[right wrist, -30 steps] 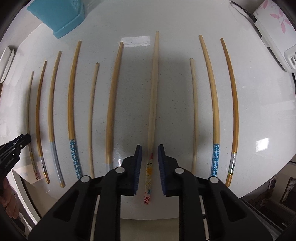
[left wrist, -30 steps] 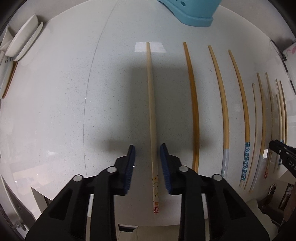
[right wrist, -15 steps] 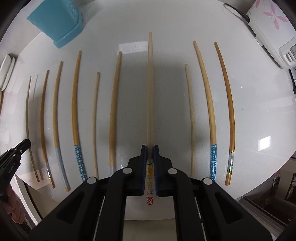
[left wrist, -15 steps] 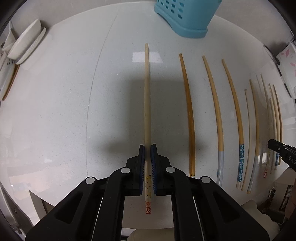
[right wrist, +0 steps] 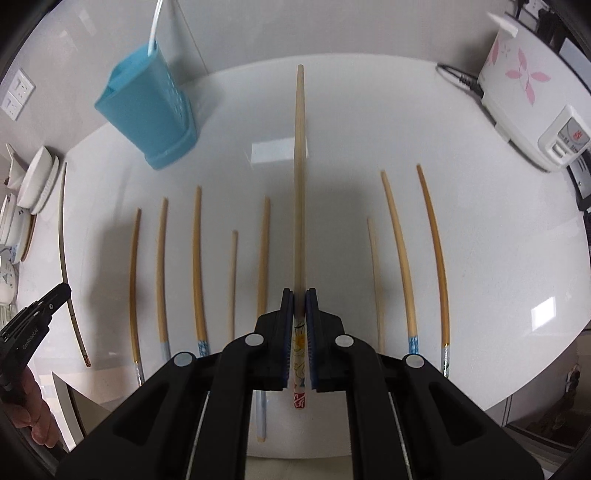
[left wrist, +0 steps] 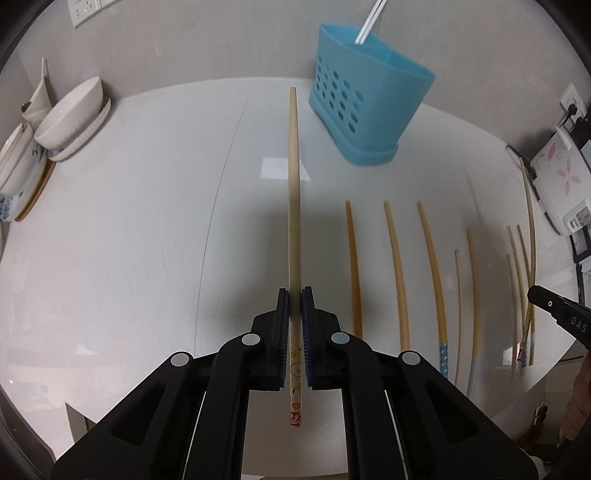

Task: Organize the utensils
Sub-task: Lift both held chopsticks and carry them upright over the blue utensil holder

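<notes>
Pale wood chopstick (left wrist: 293,206), painted at its butt end, pinched between the blue-padded jaws of the left gripper (left wrist: 294,306) and held clear above the white surface (left wrist: 129,229). A second pale chopstick (right wrist: 300,177) of like pattern, pinched the same way in the jaws of the right gripper (right wrist: 299,306), likewise off the surface. Remaining chopsticks (right wrist: 197,258) lie side by side in a row along the near edge, butt ends toward that edge, some banded blue or silver. Blue perforated utensil holder (left wrist: 364,99) stands upright toward the far edge, a white straw-like item (left wrist: 371,20) in it. White bowls (left wrist: 70,116) stacked at the far left corner; white appliance with pink flower print (right wrist: 524,96) at the far right corner.
</notes>
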Demonstrator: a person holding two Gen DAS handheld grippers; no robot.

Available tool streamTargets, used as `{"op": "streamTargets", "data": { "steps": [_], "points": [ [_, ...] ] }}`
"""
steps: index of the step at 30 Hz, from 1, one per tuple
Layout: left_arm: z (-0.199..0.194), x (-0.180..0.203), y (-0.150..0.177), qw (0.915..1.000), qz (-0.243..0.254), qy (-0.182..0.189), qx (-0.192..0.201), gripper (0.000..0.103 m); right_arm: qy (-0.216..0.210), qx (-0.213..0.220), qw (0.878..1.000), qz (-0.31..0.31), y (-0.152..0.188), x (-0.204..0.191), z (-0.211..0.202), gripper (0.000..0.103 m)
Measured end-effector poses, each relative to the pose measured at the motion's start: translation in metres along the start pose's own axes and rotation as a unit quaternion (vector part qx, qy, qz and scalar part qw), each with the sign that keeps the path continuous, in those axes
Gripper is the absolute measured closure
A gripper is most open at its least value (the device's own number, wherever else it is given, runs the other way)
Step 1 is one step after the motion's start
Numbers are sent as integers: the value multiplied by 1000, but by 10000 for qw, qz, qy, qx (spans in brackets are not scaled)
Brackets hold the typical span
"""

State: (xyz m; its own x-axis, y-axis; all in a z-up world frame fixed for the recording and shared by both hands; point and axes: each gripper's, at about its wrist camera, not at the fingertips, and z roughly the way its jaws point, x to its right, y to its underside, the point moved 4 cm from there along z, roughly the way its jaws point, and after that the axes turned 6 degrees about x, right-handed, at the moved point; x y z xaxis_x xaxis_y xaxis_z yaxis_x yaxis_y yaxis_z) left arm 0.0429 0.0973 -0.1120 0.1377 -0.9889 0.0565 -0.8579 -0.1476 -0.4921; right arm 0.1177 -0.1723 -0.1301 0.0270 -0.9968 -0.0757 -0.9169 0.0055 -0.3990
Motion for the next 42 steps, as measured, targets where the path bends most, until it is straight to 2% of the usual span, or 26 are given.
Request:
{"op": "streamTargets", "data": {
  "steps": [9, 14, 22, 26, 33, 42],
  "points": [
    [-19, 6, -39, 9982, 55, 167, 579, 97, -183, 612, 9980, -12, -32, -6, -22, 97],
    [-13, 24, -67, 9959, 69, 264, 859, 97, -321, 941, 9950, -61, -53, -9, -30, 97],
    [-17, 37, -111, 9881, 135, 466, 1462, 97, -622, 1387, 9883, -142, -87, -21, -41, 97],
    [-19, 45, -134, 9806, 104, 551, 1876, 97, -739, 1532, 9853, -185, -104, -28, -40, 97],
    [-18, 57, -174, 9683, 94, 786, 2371, 97, -834, 1727, 9810, -279, -133, -42, -38, 97],
    [-10, 88, -207, 9429, 355, 1143, 3108, 97, -960, 1910, 9764, -303, -164, -59, -33, 97]
  ]
}}
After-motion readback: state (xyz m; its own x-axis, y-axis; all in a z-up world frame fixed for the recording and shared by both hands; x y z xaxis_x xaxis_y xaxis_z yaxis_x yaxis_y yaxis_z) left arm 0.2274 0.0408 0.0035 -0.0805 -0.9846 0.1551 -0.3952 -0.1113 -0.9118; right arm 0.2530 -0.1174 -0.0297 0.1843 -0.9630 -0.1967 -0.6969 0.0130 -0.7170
